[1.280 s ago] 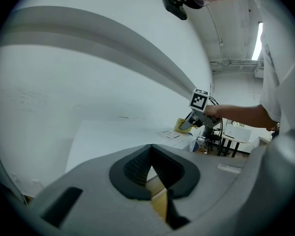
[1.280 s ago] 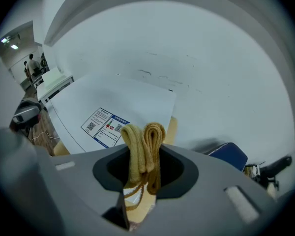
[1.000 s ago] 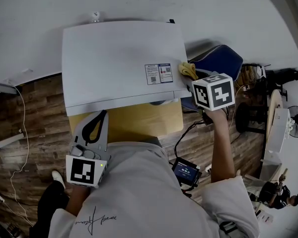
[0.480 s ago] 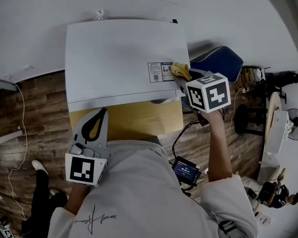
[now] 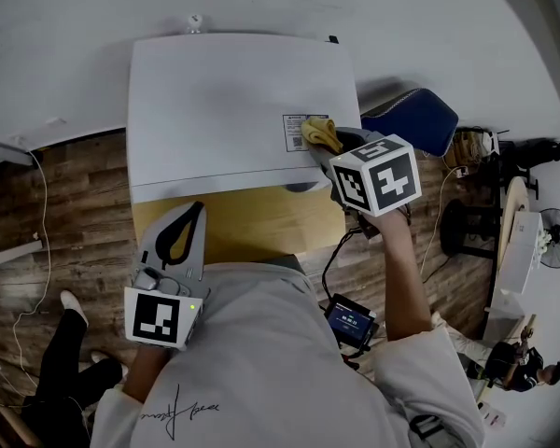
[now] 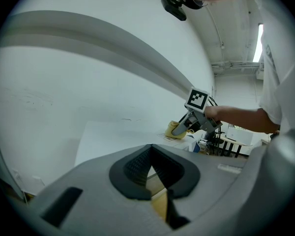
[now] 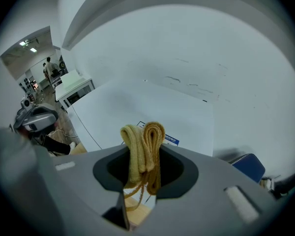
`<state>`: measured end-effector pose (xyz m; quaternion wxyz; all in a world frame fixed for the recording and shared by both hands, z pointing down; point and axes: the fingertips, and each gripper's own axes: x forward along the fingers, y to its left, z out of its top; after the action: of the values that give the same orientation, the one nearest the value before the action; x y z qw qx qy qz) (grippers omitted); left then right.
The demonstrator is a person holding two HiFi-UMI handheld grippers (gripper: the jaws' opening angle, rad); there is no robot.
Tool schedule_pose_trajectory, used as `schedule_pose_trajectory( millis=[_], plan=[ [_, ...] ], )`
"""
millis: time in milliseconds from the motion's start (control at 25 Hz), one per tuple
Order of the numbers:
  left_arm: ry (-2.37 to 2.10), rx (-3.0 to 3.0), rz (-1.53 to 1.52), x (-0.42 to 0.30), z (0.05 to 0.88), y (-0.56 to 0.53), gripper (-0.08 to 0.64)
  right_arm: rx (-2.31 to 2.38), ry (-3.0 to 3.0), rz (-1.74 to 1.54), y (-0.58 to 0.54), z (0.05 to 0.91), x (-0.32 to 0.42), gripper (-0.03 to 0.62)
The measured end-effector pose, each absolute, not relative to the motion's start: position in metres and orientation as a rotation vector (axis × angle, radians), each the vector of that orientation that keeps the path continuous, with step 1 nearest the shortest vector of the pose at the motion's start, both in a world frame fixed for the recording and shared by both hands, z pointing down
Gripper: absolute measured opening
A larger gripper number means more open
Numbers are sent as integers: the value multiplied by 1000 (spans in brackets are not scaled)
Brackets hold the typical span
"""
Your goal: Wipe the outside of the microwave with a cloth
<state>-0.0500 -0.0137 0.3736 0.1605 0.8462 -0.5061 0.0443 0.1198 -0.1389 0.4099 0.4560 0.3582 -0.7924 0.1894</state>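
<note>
Cloth (image 5: 319, 133) is pinched in the right claw (image 5: 334, 149) and pressed on the microwave (image 5: 224, 101) top near its right edge, forearm stretched forward. The left claw (image 5: 189, 220), closed and empty, hovers by the bench (image 5: 271, 227).

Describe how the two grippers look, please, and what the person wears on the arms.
The left gripper and the right gripper are grey plastic with black pads inside. Each carries a cube, white with black square markers. A small green light shows beside the left one's cube. The person wears a white short-sleeved shirt with small black script on it.
</note>
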Motion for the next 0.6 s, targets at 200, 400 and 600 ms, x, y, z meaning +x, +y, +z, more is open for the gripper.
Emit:
schedule_pose_trajectory(
  millis=[200, 400, 600],
  plan=[
    [-1457, 2403, 129, -53, 376, -9, -5, 850, -1973, 457, -134, 410, 104, 121],
    [-1462, 2403, 130, -55, 374, -6, -5, 829, -1987, 453, -130, 408, 88, 121],
    [-1463, 2403, 127, -56, 375, -5, -5, 785, -2016, 446, -126, 408, 66, 121]
  ],
)
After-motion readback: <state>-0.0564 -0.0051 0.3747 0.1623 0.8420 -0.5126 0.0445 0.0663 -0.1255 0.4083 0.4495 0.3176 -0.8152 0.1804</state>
